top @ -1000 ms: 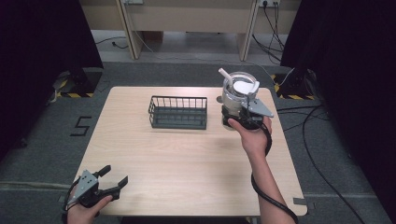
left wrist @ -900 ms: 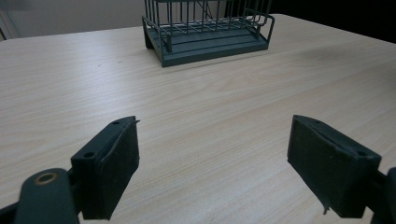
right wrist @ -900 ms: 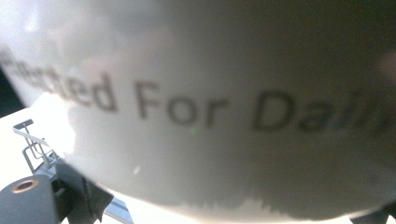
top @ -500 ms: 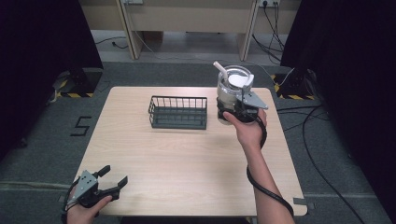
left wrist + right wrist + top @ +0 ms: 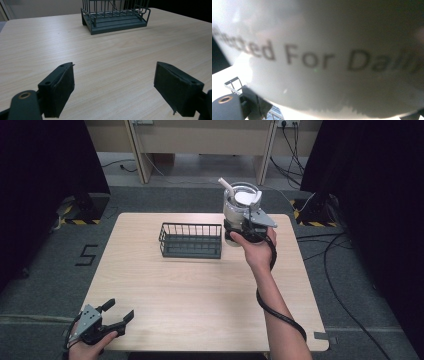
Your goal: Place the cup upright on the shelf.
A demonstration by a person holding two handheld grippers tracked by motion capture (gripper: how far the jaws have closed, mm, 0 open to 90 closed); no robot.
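2 grippers show: the right gripper [image 5: 239, 222] clamps the clear jar [image 5: 239, 204], now lifted higher above the table's [image 5: 200, 285] far right than before, beside the wire basket [image 5: 191, 240]; the left gripper [image 5: 111, 317] rests wide open, empty.

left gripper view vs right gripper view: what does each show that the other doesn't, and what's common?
Left gripper view alone: the left gripper with jaws wide apart and nothing between them, above a broad stretch of bare wooden table.

Right gripper view alone: the clear jar pressed close against the camera, blurred lettering reading "For" across its wall.

Both: the dark wire basket, whole in the left gripper view, just a corner under the jar in the right gripper view.
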